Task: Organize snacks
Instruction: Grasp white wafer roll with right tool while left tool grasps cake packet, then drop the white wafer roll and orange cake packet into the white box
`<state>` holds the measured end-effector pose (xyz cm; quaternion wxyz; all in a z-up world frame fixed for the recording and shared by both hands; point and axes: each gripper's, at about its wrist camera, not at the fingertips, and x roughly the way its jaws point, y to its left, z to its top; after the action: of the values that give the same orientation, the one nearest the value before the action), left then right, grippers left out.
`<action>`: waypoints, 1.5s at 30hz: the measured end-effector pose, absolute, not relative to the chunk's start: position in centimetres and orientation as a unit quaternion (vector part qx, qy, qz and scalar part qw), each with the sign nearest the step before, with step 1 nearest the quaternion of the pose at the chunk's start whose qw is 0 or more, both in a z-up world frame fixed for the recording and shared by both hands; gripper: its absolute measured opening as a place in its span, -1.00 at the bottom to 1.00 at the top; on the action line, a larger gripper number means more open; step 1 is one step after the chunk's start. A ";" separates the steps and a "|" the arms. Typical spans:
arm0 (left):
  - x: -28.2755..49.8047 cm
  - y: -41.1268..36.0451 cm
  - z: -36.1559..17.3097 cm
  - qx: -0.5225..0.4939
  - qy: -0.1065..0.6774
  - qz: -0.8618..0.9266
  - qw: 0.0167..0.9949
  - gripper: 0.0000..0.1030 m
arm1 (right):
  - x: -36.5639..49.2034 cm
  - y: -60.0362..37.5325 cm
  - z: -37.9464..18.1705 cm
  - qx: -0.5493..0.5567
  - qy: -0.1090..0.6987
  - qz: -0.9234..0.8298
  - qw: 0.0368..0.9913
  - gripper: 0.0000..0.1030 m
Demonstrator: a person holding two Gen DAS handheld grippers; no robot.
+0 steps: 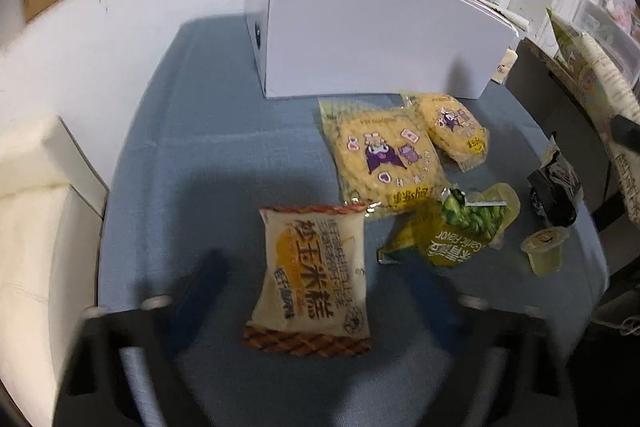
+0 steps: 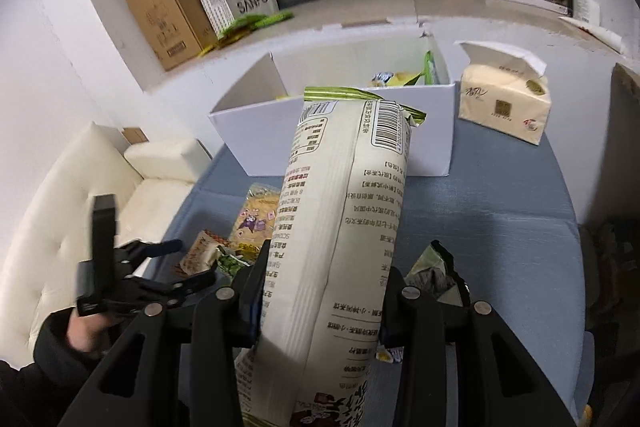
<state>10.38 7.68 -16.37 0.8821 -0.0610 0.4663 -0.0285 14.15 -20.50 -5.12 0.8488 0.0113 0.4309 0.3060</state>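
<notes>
My right gripper (image 2: 320, 301) is clamped on a tall cream snack bag (image 2: 344, 227), back panel and barcode facing me, bag standing up between the pads. Judged step: carry it forward and drop it into the white box (image 2: 428, 131) just beyond. To do it well I'd lift so the bag's top clears the near wall, get it over the open cavity, then release; the grip sits low on a long bag, so it may flop.

My left gripper (image 1: 316, 291) has jaws spread apart, hovering over the corn cake packet (image 1: 310, 275) on the blue cloth (image 1: 200, 155); likely next pick, close across its short width.

Further out: two yellow packets (image 1: 384, 155), a green garlic-flavour pack (image 1: 460, 227), a jelly cup (image 1: 544, 251), a dark wrapper (image 1: 556, 191), all loose near the box.

Hard to make out: left fingertips are motion-blurred; box contents mostly blocked by the held bag; the bag's front and bottom are cut off. Tissue pack (image 2: 504, 103) beside the box.
</notes>
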 end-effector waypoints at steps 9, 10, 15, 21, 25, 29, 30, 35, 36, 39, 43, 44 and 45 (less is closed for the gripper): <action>8.6 8.8 -13.8 -0.087 0.424 -0.037 0.901 -0.06 | 14.0 -21.8 -5.1 0.037 0.420 0.307 0.853 -0.15; 8.4 8.8 -13.1 -0.090 0.415 -0.039 0.905 -0.06 | 14.1 -21.9 -5.1 0.039 0.419 0.307 0.853 -0.15; 8.2 8.5 -9.1 -0.101 0.372 -0.062 0.921 -0.06 | 15.3 -21.8 -5.0 0.043 0.417 0.305 0.855 -0.15; 11.6 8.1 -4.0 -0.111 0.319 -0.089 0.937 -0.06 | 17.7 -21.0 -2.9 0.036 0.401 0.313 0.860 -0.15; 16.0 7.7 -0.7 -0.105 0.284 -0.098 0.948 -0.06 | 21.4 -19.8 -0.9 0.030 0.390 0.317 0.864 -0.15; 21.1 7.4 0.9 -0.088 0.273 -0.099 0.953 -0.06 | 26.2 -18.0 -0.1 0.033 0.391 0.320 0.863 -0.15; 23.0 7.5 1.0 -0.089 0.276 -0.097 0.952 -0.06 | 27.4 -17.3 -0.1 0.026 0.394 0.316 0.862 -0.15; 29.3 8.0 0.6 -0.099 0.295 -0.079 0.947 -0.06 | 33.8 -14.4 -0.4 0.012 0.406 0.303 0.862 -0.15; 30.4 7.9 0.4 -0.098 0.300 -0.077 0.946 -0.06 | 35.0 -14.0 -0.7 0.013 0.414 0.299 0.859 -0.15; 32.8 7.6 -0.6 -0.104 0.324 -0.083 0.937 0.15 | 37.2 -13.3 -1.3 0.003 0.430 0.292 0.854 -0.15; 33.6 7.8 -1.9 -0.116 0.334 -0.063 0.933 1.00 | 39.0 -12.9 -2.4 -0.023 0.450 0.258 0.855 0.90; 33.4 7.9 -2.0 -0.116 0.335 -0.065 0.933 1.00 | 38.9 -13.3 -2.2 -0.017 0.440 0.255 0.861 1.00; 33.2 7.8 -2.1 -0.112 0.338 -0.063 0.932 1.00 | 38.7 -13.9 -1.9 -0.004 0.426 0.254 0.868 1.00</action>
<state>33.20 7.78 -2.08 0.9323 -0.1122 0.3378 -0.0634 38.71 -13.91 -1.95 0.8680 -0.0042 0.4264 0.2543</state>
